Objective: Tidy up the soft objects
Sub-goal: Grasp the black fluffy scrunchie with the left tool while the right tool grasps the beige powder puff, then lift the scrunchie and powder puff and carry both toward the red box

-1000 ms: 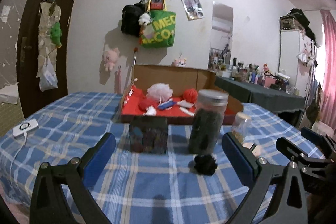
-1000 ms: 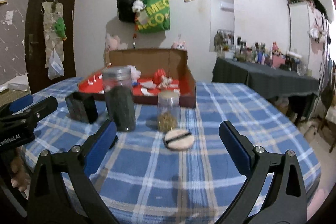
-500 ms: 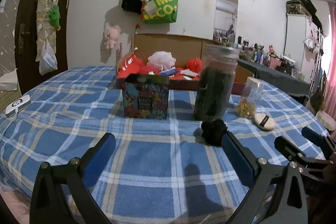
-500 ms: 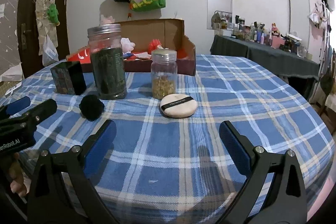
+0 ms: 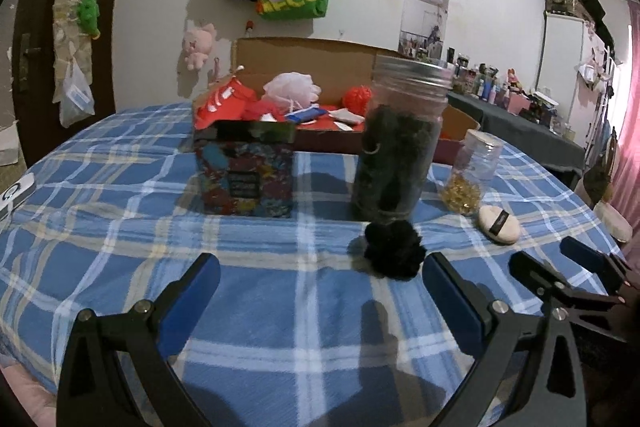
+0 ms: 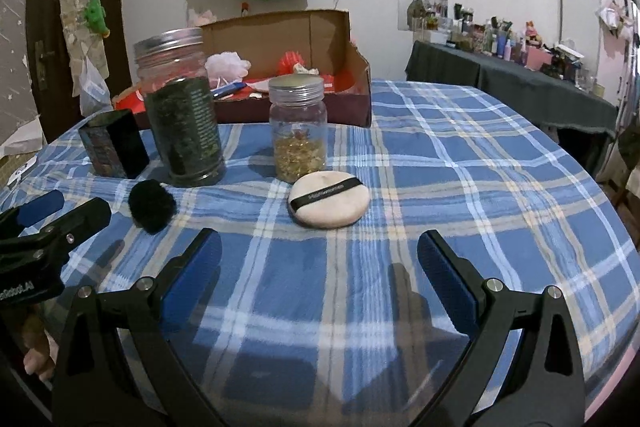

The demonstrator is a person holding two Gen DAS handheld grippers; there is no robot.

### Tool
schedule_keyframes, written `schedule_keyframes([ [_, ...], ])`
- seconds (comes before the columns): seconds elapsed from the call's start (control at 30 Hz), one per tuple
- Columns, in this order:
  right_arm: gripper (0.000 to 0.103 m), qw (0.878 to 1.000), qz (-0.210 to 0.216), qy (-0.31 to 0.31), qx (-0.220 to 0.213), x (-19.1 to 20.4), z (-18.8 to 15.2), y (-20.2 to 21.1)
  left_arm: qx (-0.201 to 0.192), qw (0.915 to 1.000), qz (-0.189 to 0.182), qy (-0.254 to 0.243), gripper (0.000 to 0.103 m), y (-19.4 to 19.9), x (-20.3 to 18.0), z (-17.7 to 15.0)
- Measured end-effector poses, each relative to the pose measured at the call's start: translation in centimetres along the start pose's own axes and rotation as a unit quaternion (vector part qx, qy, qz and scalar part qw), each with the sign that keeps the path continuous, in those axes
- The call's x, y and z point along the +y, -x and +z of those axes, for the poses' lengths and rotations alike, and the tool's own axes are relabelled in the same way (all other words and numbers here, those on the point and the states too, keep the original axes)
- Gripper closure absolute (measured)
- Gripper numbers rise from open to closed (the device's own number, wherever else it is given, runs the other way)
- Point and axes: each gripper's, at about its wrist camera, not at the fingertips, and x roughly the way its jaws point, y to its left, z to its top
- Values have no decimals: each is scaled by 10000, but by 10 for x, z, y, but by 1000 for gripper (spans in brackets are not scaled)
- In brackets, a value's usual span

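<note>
Approach stage: both tools released, nothing grasped

Left tool spread wide, level and low over the bench; the black pom-pom lies at 1 o'clock, just beside its right pad, in front of the dark jar. Shift right to centre it before clenching; squeeze lightly, clear of the jar. Right tool likewise spread and level; the powder puff rests at 12 o'clock, near the small jar

both grippers spread wide, empty
</note>
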Motion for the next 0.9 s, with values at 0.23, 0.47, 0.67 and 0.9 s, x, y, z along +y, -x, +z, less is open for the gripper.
schedule_keyframes([
  [0.23,3,9979,274,20,582,-15,29,-25,191,9996,-68,-218,0,-14,-17,18],
  [0.47,31,9901,545,214,1276,-15,43,-60,582,9968,-248,-492,38,-34,-30,31],
  [0.67,60,9870,885,381,1284,-11,41,-59,1133,9900,-733,-413,71,-56,-30,30],
  [0.9,90,9873,1144,466,1003,-6,42,-41,1063,9883,-905,-613,74,-51,-38,34],
])
